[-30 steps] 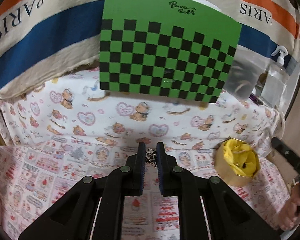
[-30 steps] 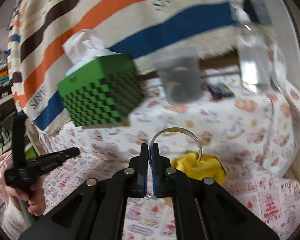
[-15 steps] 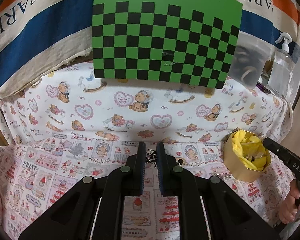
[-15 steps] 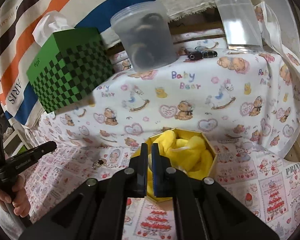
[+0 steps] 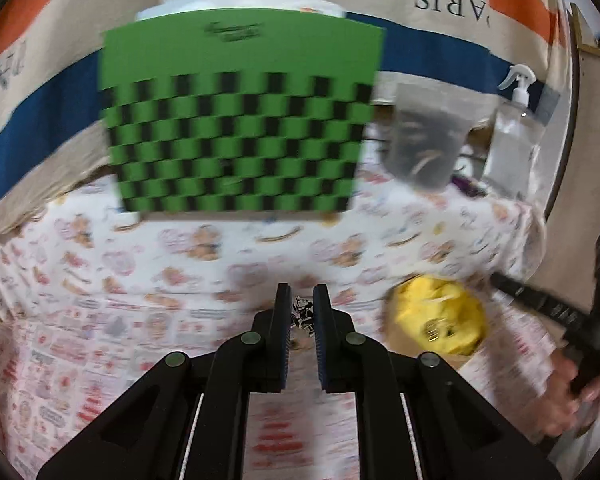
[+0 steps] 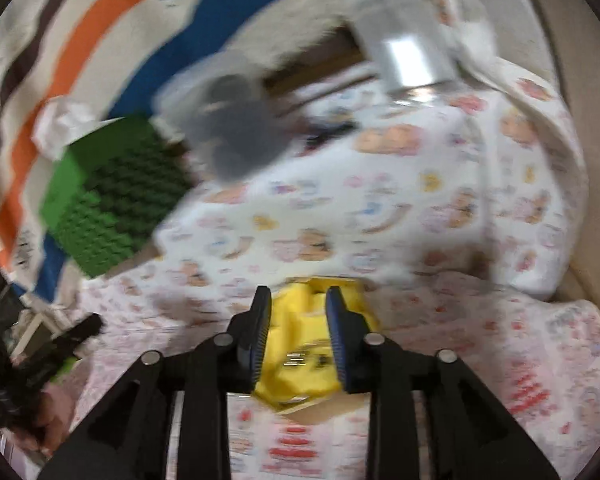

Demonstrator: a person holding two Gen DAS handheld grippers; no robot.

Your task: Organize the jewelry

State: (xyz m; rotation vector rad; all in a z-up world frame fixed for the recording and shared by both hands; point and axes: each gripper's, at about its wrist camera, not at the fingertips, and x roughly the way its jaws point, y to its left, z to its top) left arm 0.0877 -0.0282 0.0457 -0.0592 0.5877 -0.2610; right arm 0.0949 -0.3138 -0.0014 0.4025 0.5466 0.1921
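A hexagonal cardboard box with yellow lining [image 5: 438,322] sits on the patterned cloth; it also shows in the right wrist view [image 6: 304,352]. A silver bangle [image 6: 306,358] lies on the lining, blurred. My right gripper [image 6: 298,304] is open just above the box, empty. My left gripper [image 5: 302,310] is shut on a small black-and-white jewelry piece [image 5: 303,316], left of the box. A small gold item [image 5: 298,344] lies on the cloth under it.
A green checkered tissue box [image 5: 240,120] stands at the back. A clear plastic cup [image 5: 426,140] and a spray bottle [image 5: 514,136] stand back right. A striped PARIS cloth [image 5: 40,80] hangs behind. Both views are motion-blurred.
My right gripper lowered to the box, opened and let go of the silver bangle, which now lies on the yellow lining. My left gripper stayed shut on its piece and shifted slightly.
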